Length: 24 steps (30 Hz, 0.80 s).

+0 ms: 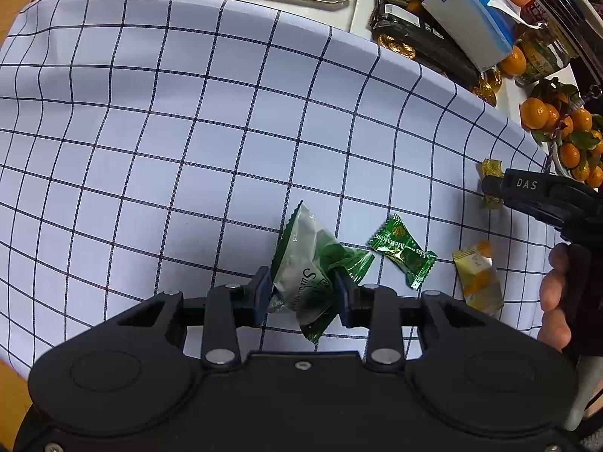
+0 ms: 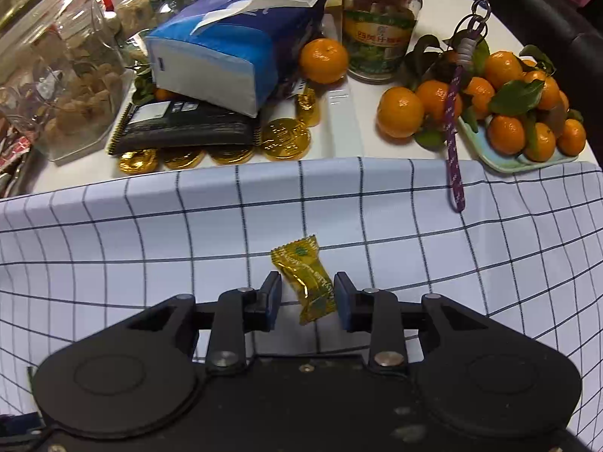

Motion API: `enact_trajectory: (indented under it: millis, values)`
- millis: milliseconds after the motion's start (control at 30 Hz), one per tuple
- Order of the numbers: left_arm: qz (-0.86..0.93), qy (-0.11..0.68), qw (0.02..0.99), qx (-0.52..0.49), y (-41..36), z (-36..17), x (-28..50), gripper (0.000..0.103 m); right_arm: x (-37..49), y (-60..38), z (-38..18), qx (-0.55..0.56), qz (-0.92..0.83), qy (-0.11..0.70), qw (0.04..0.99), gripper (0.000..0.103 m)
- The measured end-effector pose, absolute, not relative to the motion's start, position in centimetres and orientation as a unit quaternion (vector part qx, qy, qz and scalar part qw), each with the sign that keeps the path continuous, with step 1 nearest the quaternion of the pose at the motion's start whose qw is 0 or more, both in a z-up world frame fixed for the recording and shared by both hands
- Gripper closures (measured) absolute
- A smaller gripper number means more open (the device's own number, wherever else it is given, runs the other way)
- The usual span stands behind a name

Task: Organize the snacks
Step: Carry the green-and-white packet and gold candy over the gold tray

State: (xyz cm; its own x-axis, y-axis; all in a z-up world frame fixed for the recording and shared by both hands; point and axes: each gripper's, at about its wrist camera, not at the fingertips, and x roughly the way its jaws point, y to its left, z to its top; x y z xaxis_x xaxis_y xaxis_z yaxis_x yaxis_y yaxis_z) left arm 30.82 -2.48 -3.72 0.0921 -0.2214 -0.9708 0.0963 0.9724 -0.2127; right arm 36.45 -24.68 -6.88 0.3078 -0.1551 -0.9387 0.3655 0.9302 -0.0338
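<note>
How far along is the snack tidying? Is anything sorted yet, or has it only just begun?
It looks early: no sorted group is visible yet. In hand: the left hand-held gripper is clamped on a green-and-white snack packet, and the right hand-held gripper straddles a yellow candy, with a gap on one side. Left: a green candy and a yellow-orange packet lie loose on the checked cloth.

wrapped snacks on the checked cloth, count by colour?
Green: 2 – green-white packet in the left hand-held gripper, green candy.
Yellow/gold: 2 – gold candy between the right hand-held gripper fingers, yellow packet.
Total: 4
</note>
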Motion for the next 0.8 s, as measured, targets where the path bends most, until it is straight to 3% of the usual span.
enact_trajectory:
  millis: [333, 400, 800]
  values:
    - [-0.107, 0.665, 0.737, -0.053, -2.3, -3.5, 30.8, 0.059, 36.5, -25.6, -7.8, 0.124, -0.175, 0.574, 0.791, 0.071]
    - [-0.107, 0.665, 0.737, -0.054, -2.3, -3.5, 30.8, 0.059, 36.6, -25.6, -7.7, 0.123, -0.174, 0.575, 0.790, 0.078]
    - [-0.100, 0.652, 0.751, -0.040, -2.2, -2.8, 30.4, 0.059, 35.4, -25.1, -4.6, 0.146, -0.161, 0.558, 0.801, 0.079]
